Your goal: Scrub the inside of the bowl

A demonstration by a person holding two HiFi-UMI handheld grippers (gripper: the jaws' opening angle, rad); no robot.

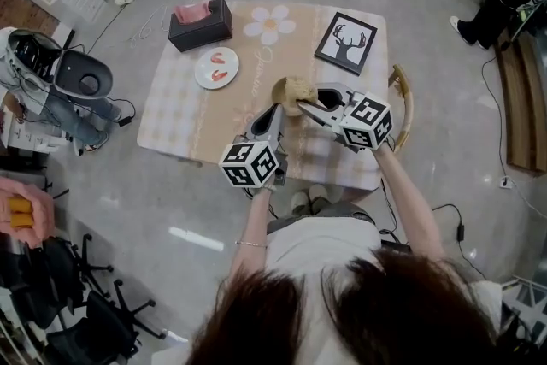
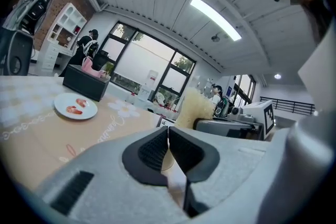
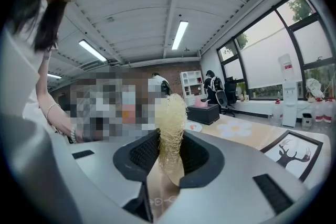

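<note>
A tan bowl [image 1: 279, 90] stands near the middle of the table [image 1: 171, 111], with a pale loofah scrubber [image 1: 298, 89] over it. My left gripper [image 1: 277, 109] reaches the bowl's near left side. In the left gripper view its jaws [image 2: 168, 132] are shut, with a thin tan sliver of the bowl's rim [image 2: 167, 161] pinched between them. My right gripper [image 1: 308, 105] comes in from the right, shut on the scrubber. In the right gripper view the scrubber [image 3: 170, 113] sticks up from between the pads. The bowl's inside is mostly hidden by the scrubber.
On the far left of the table sit a dark tissue box [image 1: 200, 23] and a white plate [image 1: 216, 67] with red pieces. A framed deer picture [image 1: 345, 42] lies at the far right. A curved wooden piece [image 1: 403, 103] stands at the table's right edge. Office chairs and people stand around.
</note>
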